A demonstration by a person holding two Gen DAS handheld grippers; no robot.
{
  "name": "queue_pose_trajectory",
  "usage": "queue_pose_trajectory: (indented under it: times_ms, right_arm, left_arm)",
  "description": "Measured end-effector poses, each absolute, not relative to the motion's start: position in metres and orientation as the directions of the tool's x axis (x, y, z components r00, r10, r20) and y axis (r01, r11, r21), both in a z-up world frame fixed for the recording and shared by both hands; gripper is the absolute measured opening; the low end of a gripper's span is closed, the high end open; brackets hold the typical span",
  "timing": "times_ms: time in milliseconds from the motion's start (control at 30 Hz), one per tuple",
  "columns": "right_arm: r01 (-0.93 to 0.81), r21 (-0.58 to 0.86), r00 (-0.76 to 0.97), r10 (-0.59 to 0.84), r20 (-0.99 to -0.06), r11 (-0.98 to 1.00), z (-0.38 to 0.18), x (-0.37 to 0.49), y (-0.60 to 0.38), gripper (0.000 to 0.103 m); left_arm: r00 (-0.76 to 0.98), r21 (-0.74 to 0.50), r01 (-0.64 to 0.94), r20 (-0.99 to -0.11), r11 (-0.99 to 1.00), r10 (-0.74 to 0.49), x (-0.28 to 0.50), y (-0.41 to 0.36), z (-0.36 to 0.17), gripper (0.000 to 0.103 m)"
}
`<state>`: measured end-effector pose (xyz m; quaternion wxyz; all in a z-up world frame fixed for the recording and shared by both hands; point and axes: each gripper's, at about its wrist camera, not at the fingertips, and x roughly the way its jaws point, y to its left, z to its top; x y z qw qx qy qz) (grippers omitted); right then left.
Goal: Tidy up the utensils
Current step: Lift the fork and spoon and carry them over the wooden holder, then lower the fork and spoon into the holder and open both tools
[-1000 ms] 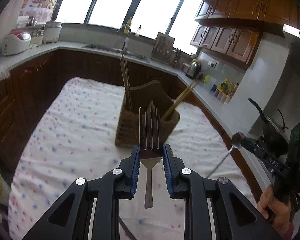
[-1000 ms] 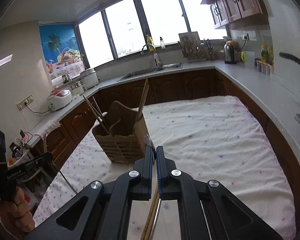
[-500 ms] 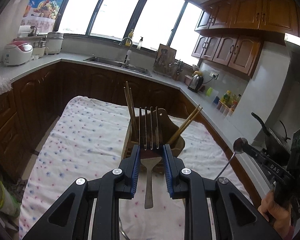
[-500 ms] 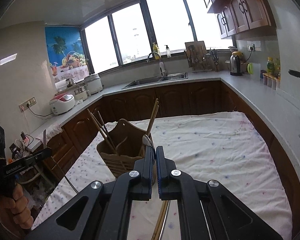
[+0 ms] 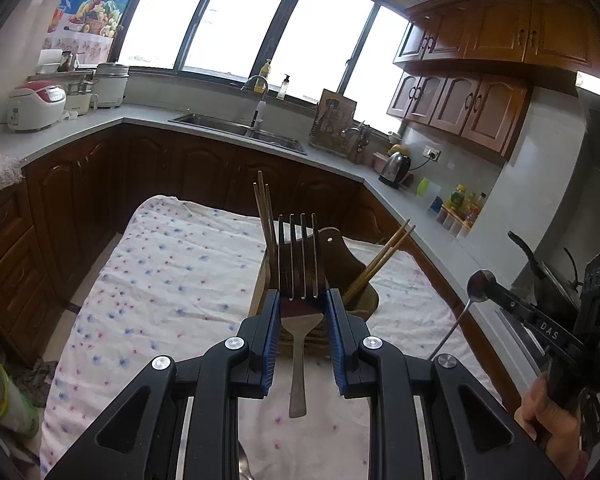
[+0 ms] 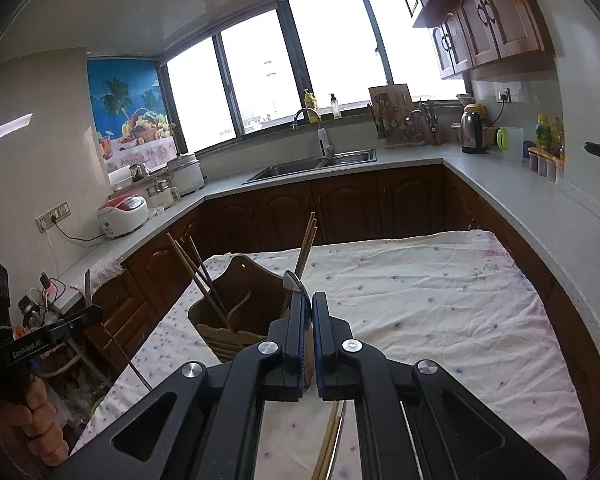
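The left hand-held gripper (image 5: 302,300) is clenched on a metal fork (image 5: 300,264), its blue pads pressing the neck just below the tines. The fork stands upright, tines up, handle hanging down between the jaws, above the near part of the table (image 5: 172,264), which carries a white cloth with small blue and pink dots.

Just beyond the fork stands the wooden utensil holder (image 5: 352,264), a brown caddy with a tall arched back panel and a slatted front. One pair of wooden chopsticks (image 5: 262,216) rises nearly upright from its left side; a second pair (image 5: 384,256) leans out to the right. The right wrist view shows the caddy (image 6: 236,312) from its other side, with chopsticks leaning left (image 6: 192,276) and another pair pointing up at the far end (image 6: 306,244).

The right hand-held gripper (image 6: 309,308) is clamped nearly closed on a spoon (image 6: 294,282), whose bowl pokes out above the fingertips, right beside the caddy's rim. In the left wrist view the same spoon (image 5: 482,282) shows its round bowl up and thin handle slanting down.

On the far counter sit a sink (image 5: 240,132), a kettle (image 5: 398,164) and a rice cooker (image 5: 36,106).
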<state>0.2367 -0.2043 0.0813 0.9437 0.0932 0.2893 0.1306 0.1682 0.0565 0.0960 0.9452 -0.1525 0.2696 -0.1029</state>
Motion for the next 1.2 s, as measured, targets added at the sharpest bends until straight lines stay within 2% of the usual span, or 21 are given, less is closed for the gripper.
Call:
queue_pose_trajectory:
  times_ms: [667, 1000, 1200]
  right_arm:
    - [-0.204, 0.193, 0.845, 0.272, -0.461, 0.960, 0.103, 0.292, -0.188, 0.004]
    - [-0.209, 0.083, 0.886, 0.225, -0.405, 0.974, 0.111, 0.321, -0.168, 0.003]
    - [-0.218, 0.010, 0.899, 0.205, -0.387, 0.976, 0.100, 0.330, -0.154, 0.003]
  left_arm:
    - [0.865, -0.304, 0.136, -0.427, 0.943, -0.262, 0.218, 0.055, 0.108, 0.021]
    - [0.889, -0.301, 0.139, -0.382, 0.944, -0.252, 0.262, 0.050, 0.108, 0.021]
    - [0.892, -0.288, 0.134, -0.381, 0.948, -0.242, 0.291, 0.040, 0.090, 0.021]
